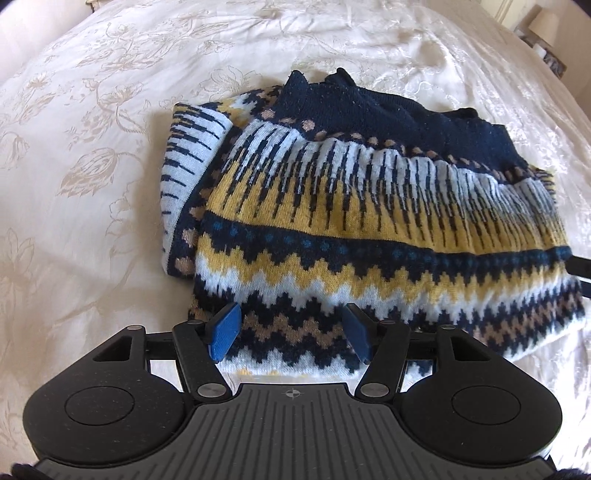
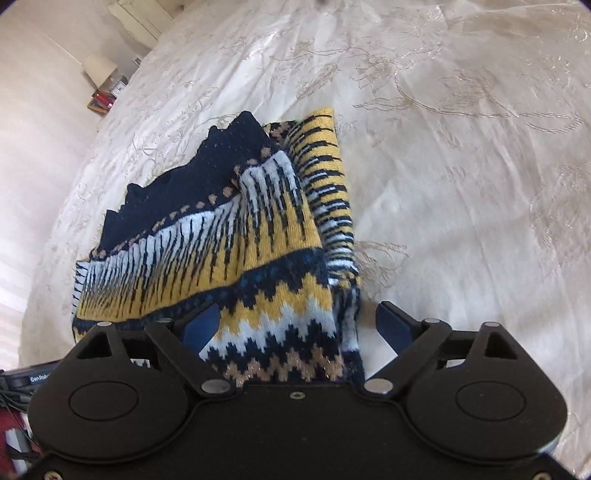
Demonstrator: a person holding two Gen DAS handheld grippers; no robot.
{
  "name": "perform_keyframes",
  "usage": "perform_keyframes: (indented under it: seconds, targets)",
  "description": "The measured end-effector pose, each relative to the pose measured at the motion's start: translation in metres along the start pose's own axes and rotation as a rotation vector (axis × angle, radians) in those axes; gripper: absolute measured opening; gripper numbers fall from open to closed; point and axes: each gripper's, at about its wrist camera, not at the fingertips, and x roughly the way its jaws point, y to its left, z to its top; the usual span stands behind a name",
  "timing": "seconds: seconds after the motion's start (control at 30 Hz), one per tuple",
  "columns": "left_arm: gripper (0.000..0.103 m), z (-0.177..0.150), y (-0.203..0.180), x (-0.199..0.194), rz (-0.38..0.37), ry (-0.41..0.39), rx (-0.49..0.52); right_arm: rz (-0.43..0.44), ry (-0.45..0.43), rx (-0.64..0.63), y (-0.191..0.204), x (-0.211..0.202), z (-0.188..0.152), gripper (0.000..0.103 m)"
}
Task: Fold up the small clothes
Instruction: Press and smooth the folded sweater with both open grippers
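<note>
A knitted sweater point(image 1: 369, 221) in navy, yellow, white and tan zigzag bands lies folded on the cream bedspread point(image 1: 92, 184). A sleeve part sticks out at its left side. My left gripper point(image 1: 290, 334) is open, its blue pads over the sweater's near hem, holding nothing. In the right wrist view the same sweater point(image 2: 229, 236) fills the middle. My right gripper point(image 2: 299, 328) is open, with the sweater's near right corner lying between its jaws. The right gripper's black finger shows at the sweater's right edge in the left wrist view point(image 1: 580, 273).
The bedspread point(image 2: 461, 184) with embroidered flowers stretches wide on all sides. A lamp and small items point(image 1: 546, 33) stand on a bedside stand at the far right. Books on a low shelf point(image 2: 105, 92) sit beyond the bed's far left edge.
</note>
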Motion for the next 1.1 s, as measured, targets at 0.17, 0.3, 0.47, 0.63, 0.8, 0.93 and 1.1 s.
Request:
perform_keyframes:
  seconds: [0.17, 0.3, 0.47, 0.63, 0.8, 0.93, 1.1]
  targets:
    - [0.059, 0.002, -0.005, -0.011, -0.024, -0.002, -0.028, 0.044, 0.028, 0.025, -0.009, 0.018, 0.014, 0.094]
    - [0.059, 0.014, -0.016, -0.014, -0.044, -0.015, -0.037, 0.112, 0.051, 0.031, -0.012, 0.03, 0.025, 0.103]
    - [0.059, 0.04, -0.035, -0.003, -0.066, -0.027, -0.033, 0.179, 0.098, 0.017, -0.01, 0.046, 0.04, 0.103]
    - [0.059, 0.068, -0.058, 0.017, -0.06, -0.037, 0.017, 0.197, 0.133, 0.025, -0.008, 0.056, 0.047, 0.103]
    - [0.059, 0.089, -0.079, 0.042, -0.047, -0.025, 0.08, 0.188, 0.127, -0.01, -0.006, 0.056, 0.044, 0.103]
    - [0.068, 0.093, -0.09, 0.067, 0.001, 0.008, 0.16, 0.18, 0.111, -0.034, -0.003, 0.056, 0.04, 0.103]
    - [0.074, 0.096, -0.091, 0.078, 0.012, 0.028, 0.164, 0.217, 0.108, 0.011, -0.013, 0.053, 0.042, 0.103]
